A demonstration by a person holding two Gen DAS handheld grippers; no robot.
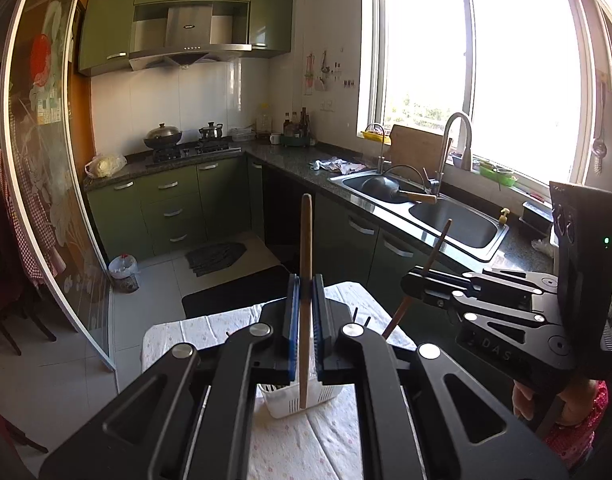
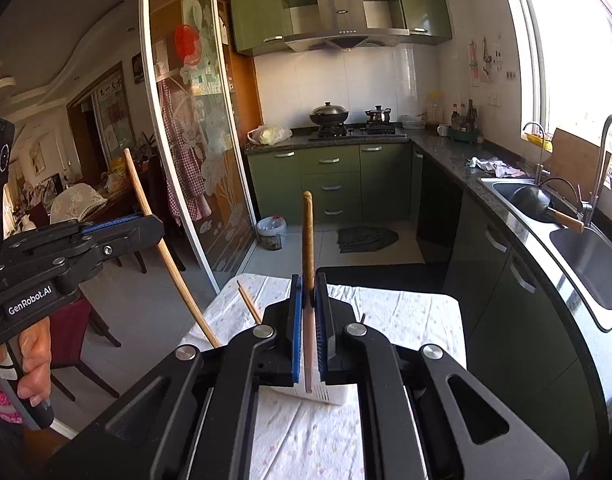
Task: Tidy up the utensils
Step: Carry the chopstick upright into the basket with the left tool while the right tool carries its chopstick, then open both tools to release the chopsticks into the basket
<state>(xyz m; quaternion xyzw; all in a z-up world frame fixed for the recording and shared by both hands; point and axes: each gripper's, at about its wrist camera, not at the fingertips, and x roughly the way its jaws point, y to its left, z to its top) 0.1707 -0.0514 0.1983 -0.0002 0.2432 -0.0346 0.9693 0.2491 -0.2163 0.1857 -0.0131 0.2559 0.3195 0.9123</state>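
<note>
In the left wrist view my left gripper (image 1: 305, 282) is shut on a pale wooden chopstick (image 1: 305, 240) that stands nearly upright. Its lower end hangs over a white slotted utensil basket (image 1: 290, 402) on the cloth-covered table (image 1: 210, 328). To the right, my right gripper (image 1: 412, 282) is shut on a darker chopstick (image 1: 438, 244) that leans. In the right wrist view the right gripper (image 2: 308, 282) clamps that brown chopstick (image 2: 308, 232) upright above the white basket (image 2: 334, 396). At the left, the left gripper (image 2: 152, 226) holds the pale chopstick (image 2: 166, 256) slanted. Both are raised above the table.
Another chopstick (image 2: 249, 301) shows slanted over the table's left side. A dark counter with a steel double sink (image 1: 458, 220) and a wok runs along the right. A glass sliding door (image 2: 194, 140) stands to the left, with tiled floor and mats beyond. A person's hand (image 2: 34, 360) grips the left handle.
</note>
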